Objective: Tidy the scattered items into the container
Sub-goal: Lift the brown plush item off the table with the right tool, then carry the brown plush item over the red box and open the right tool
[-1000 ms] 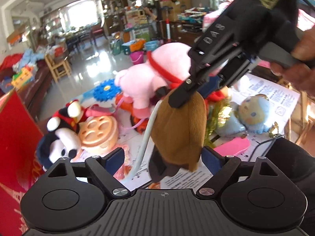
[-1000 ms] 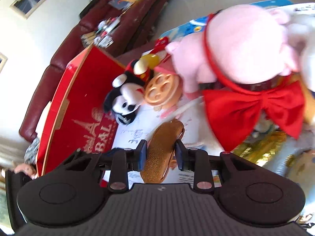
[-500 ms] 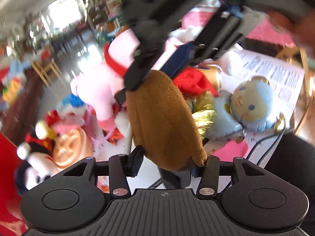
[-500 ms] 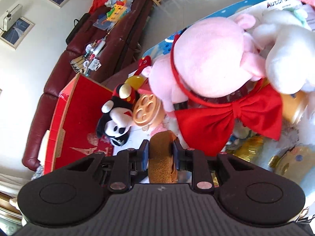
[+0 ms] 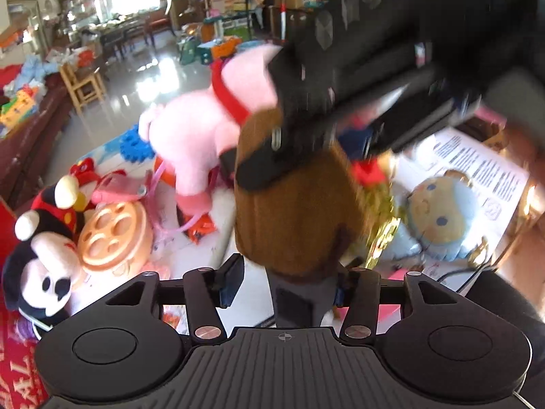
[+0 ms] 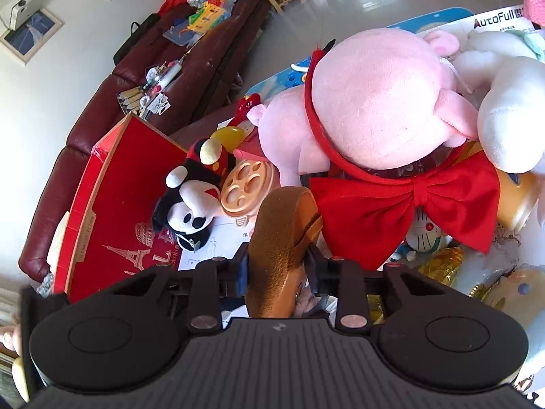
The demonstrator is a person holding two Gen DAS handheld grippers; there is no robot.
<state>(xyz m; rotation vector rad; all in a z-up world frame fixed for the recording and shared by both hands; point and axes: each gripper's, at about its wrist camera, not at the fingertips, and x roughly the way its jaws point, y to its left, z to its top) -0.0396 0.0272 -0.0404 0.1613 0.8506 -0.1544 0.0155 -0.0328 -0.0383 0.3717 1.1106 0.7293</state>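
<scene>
The brown shoe (image 6: 282, 238) looks like napped suede, matt and slightly rough, with a smoother tan strap. The pig plush (image 6: 381, 102) is soft, short-pile pink cloth; its red bow (image 6: 408, 208) is smooth woven fabric with a faint sheen. The mouse plush (image 6: 190, 201) is fuzzy black-and-white cloth. The peach wheel-shaped toy (image 6: 245, 184) is glossy moulded plastic. The red box (image 6: 115, 187) looks like printed card with a satin finish and pale raw edges. The sofa (image 6: 85, 119) is shiny maroon leather. The printed sheets (image 5: 477, 167) are matt white paper. Both grippers' bodies (image 6: 276, 358) are matt black ribbed plastic with bright metal screw heads.
</scene>
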